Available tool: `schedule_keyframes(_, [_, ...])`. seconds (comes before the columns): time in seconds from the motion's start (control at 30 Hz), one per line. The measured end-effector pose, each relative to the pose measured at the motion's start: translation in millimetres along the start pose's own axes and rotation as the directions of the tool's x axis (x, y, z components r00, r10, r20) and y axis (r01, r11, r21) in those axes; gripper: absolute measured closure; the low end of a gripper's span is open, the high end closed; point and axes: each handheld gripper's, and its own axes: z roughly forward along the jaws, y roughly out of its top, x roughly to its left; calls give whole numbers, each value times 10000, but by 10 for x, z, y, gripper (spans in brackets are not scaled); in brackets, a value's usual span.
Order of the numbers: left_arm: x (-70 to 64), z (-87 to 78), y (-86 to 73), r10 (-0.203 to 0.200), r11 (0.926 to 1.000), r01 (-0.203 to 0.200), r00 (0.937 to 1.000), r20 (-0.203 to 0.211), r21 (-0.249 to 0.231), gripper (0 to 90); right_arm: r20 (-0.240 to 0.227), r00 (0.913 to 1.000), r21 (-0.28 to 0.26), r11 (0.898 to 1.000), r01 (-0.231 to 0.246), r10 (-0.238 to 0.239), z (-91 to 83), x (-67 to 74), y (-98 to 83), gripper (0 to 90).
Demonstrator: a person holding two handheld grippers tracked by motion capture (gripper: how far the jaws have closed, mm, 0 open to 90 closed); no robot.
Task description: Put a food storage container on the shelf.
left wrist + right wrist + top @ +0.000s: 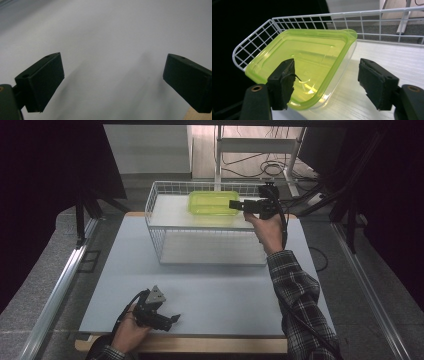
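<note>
Left gripper (172, 319): held low at the table's (210, 290) near-left edge, jaws spread wide, nothing between them. Yellow-green lidded container (213, 202): set on the upper shelf of the white wire rack (155, 220), long axis running left to right. Right gripper (234, 205): jaws parted, positioned at the container's right end, one jaw over the lid, one beside it.

Wire basket (155, 227) walls around container (212, 202)

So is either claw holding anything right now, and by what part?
Nothing is held. The right claw is open, straddling the near rim of the green container. The left claw is open over the table.
</note>
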Motion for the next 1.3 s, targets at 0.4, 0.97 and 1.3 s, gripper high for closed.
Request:
schedule_keyframes(0.4, [34,-12,-6,-466,9987,472,9985,290,-185,27,-273,9941,46,9944,1053,-1052,-151,99,-114,180])
schedule_keyframes(0.97, [98,-41,-20,-1216,9913,1253,9891,831,-411,4,-293,9679,78,9682,2500,-2496,-419,222,-409,64])
schedule_keyframes(1.3, [89,-70,-26,-863,9945,885,9955,400,-552,0,147,9499,154,9500,3119,-3121,-600,225,-666,26])
